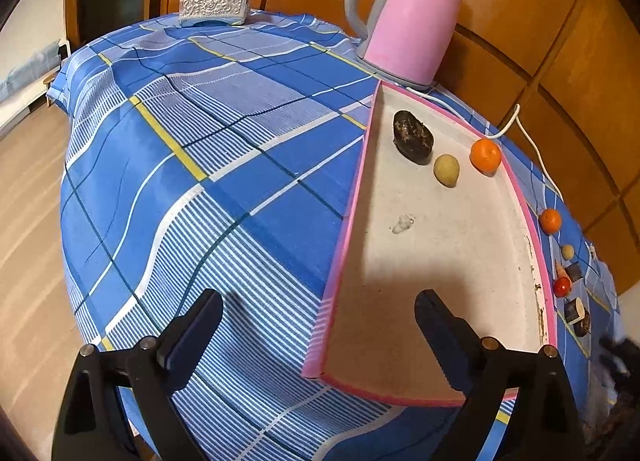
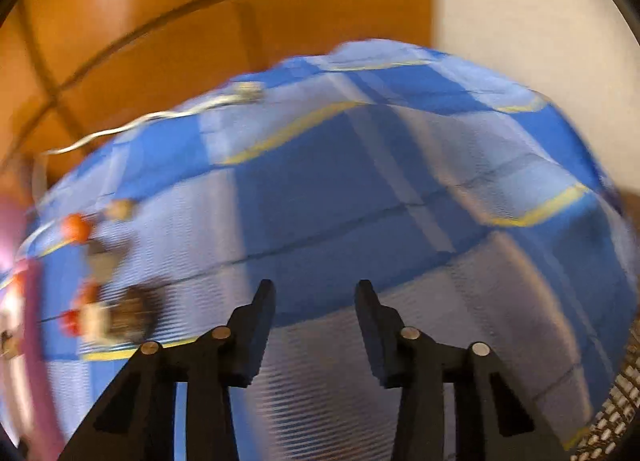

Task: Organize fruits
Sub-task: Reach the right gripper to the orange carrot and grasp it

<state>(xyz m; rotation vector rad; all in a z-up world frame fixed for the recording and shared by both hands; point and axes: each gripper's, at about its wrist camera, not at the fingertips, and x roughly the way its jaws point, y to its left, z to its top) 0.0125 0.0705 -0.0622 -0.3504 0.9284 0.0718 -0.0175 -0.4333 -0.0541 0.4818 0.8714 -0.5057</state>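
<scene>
A pink-rimmed white tray [image 1: 348, 245] lies on the blue checked tablecloth [image 1: 224, 165]. At its far end sit a dark wrinkled fruit [image 1: 413, 137], a small yellowish fruit [image 1: 446, 169] and an orange [image 1: 485, 155]. Right of the tray, on the cloth, lie another orange [image 1: 550, 220], a beige ball [image 1: 567, 251], a red fruit [image 1: 562, 286] and dark cut pieces [image 1: 576, 313]. My left gripper [image 1: 320, 297] stands wide open and holds nothing, straddling the tray's near left rim. My right gripper [image 2: 315, 287] hangs over bare cloth, jaws narrow but apart, nothing between them. The loose fruits [image 2: 75, 227] show blurred at its left.
A pink kettle [image 1: 408, 17] stands behind the tray, its white cord [image 1: 532, 141] trailing along the right edge of the table. A tissue box [image 1: 216, 5] sits at the far edge. Wood-panelled wall [image 1: 520, 1] lies behind. The right wrist view is motion-blurred.
</scene>
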